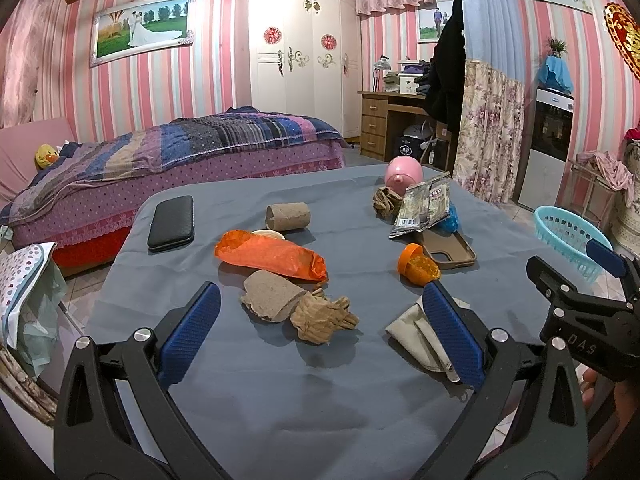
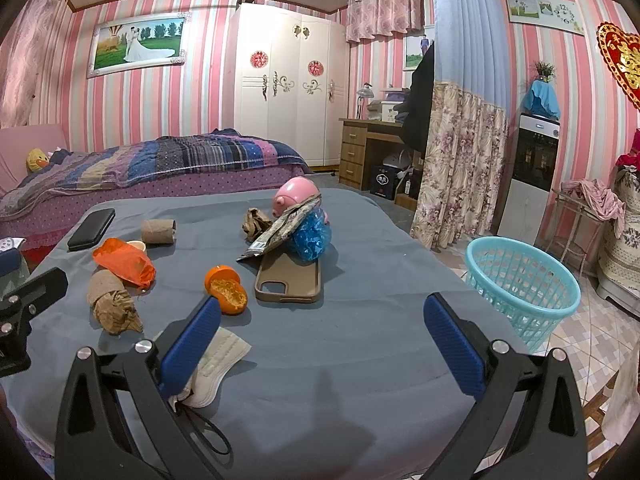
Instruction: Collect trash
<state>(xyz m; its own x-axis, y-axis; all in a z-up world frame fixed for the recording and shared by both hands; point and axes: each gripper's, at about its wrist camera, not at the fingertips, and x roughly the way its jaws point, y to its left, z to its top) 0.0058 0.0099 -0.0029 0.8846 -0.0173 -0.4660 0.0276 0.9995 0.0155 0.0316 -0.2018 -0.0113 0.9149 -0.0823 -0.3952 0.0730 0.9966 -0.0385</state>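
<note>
Trash lies scattered on the grey-covered table (image 1: 280, 400): a crumpled brown paper wad (image 1: 322, 320) sits just ahead between the spread, empty fingers of the left gripper (image 1: 320, 336), and a white face mask (image 2: 216, 364) lies under the left finger of the right gripper (image 2: 322, 344), likewise released and empty. No piece appears collected yet; judged next, either tool must descend, clench on its item, and carry it to the teal basket (image 2: 524, 280) right of the table.

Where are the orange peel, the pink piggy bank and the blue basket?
orange peel (image 2: 226, 290): right wrist view, pulpy inside.
pink piggy bank (image 2: 296, 196): right wrist view, round body.
blue basket (image 2: 520, 280): right wrist view, inner lattice wall.
</note>
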